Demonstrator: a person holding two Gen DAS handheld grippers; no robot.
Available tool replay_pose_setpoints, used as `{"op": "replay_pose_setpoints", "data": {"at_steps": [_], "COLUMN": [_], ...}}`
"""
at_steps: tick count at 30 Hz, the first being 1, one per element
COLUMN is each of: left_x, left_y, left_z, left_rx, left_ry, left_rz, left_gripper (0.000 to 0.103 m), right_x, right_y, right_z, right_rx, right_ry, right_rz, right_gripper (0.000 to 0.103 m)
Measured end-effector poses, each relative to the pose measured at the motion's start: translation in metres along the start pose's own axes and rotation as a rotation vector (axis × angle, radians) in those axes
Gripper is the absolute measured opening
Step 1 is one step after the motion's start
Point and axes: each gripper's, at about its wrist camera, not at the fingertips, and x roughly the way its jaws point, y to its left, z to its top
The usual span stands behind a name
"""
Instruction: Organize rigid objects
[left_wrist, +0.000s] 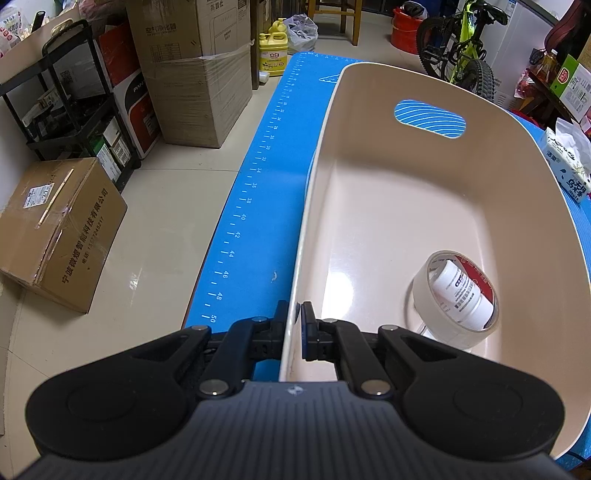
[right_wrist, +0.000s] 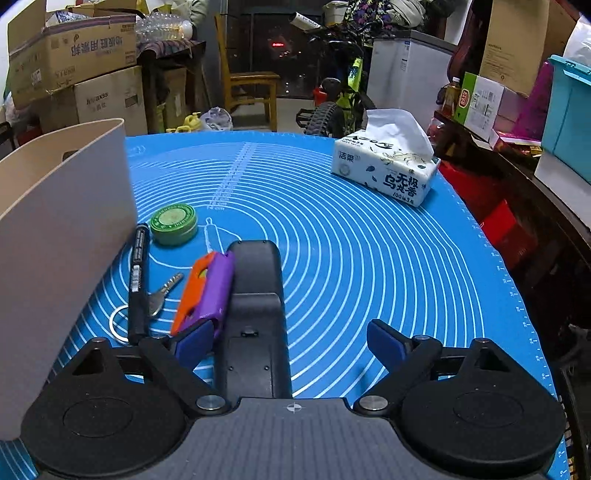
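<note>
My left gripper (left_wrist: 297, 320) is shut on the near left wall of a beige plastic bin (left_wrist: 369, 192), one finger outside and one inside. In the bin lie a clear tape roll (left_wrist: 424, 295) and a white bottle (left_wrist: 463, 295) seen through its ring. My right gripper (right_wrist: 291, 341) stands open low over the blue mat (right_wrist: 369, 258). A black remote-like device (right_wrist: 255, 295) lies between its fingers, nearer the left one, and neither pad presses on it. Left of it lie an orange and purple block (right_wrist: 207, 291), a key (right_wrist: 164, 293), a black marker (right_wrist: 138, 280) and a green tin (right_wrist: 173, 219).
The bin's wall (right_wrist: 62, 229) stands at the left in the right wrist view, close to the marker. A tissue pack (right_wrist: 388, 166) sits at the mat's far right. Cardboard boxes (left_wrist: 62, 229), a yellow jug (left_wrist: 272, 55) and a bicycle (left_wrist: 458, 48) stand on the floor around the table.
</note>
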Motion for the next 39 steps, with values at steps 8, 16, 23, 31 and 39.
{"op": "replay_pose_setpoints", "data": {"at_steps": [8,16,23,31,39], "left_x": [0.0,0.0,0.0,0.0,0.0], "left_y": [0.0,0.0,-0.001,-0.001,-0.001], "left_z": [0.0,0.0,-0.001,-0.001,-0.001], "left_rx": [0.002,0.004,0.003,0.002,0.002], "left_ry": [0.0,-0.001,-0.001,-0.001,-0.001], "left_rz": [0.002,0.004,0.005,0.004,0.003], "left_gripper": [0.008,0.008,0.008,0.008,0.008], "right_x": [0.005,0.013,0.008,-0.01,-0.014], "right_y": [0.008,0.015,0.018,0.015,0.014], "right_z": [-0.007,-0.014,-0.019,-0.023,-0.023], "right_rx": [-0.043,-0.059,-0.055,-0.04,-0.026], "right_ry": [0.012,-0.03,-0.06,-0.093,-0.08], "right_rz": [0.022,0.056,0.112,0.073,0.063], "right_gripper": [0.086,0.073,0.053,0.053,0.053]}}
